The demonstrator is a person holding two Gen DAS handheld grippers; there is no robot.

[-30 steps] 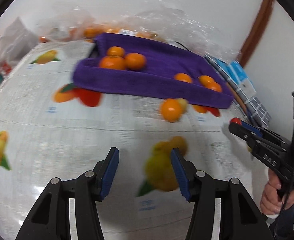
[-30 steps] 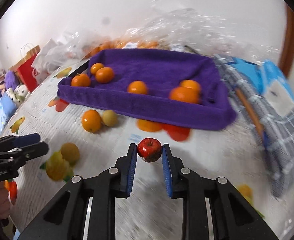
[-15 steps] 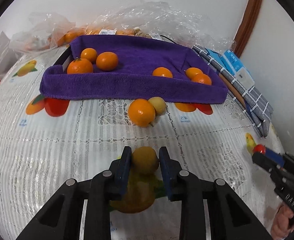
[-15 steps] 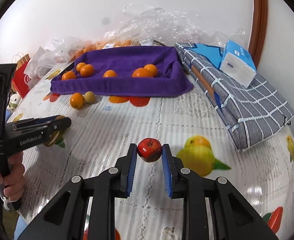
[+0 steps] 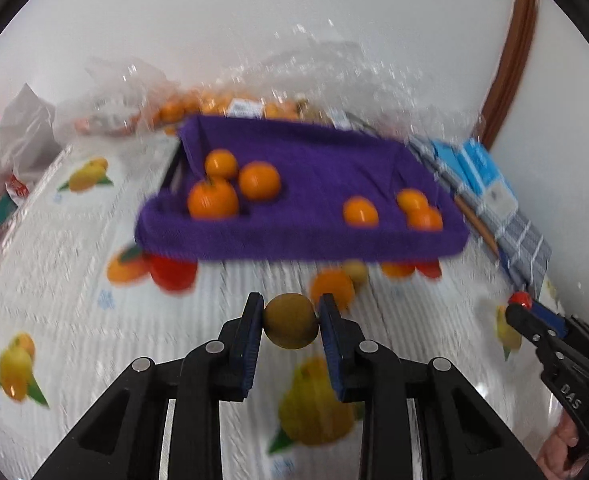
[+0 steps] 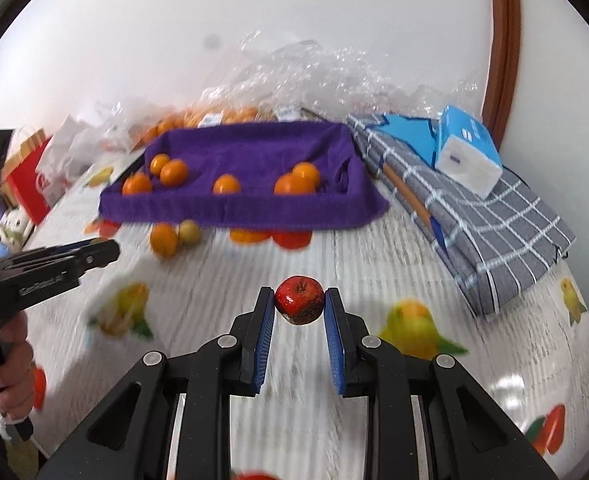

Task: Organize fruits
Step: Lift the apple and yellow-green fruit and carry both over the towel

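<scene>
Fuzzy purple terry towel (image 6: 254,148) lines the tray; the tabletop (image 6: 394,264) wears glossy printed vinyl; crinkled clear plastic bags (image 6: 314,76) behind; the red apple (image 6: 299,300) shines.

Only readable stuff: "DAS" on the right claw (image 5: 519,312) body at about 4 o'clock, and a blurry "GenRobot"-ish print on the left claw (image 6: 112,249) at 9 o'clock.

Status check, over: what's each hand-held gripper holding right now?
Left hand-held gripper shut on round brownish-green fruit. Right hand-held gripper shut on small red apple. Purple towel-lined tray ahead, path open.
</scene>
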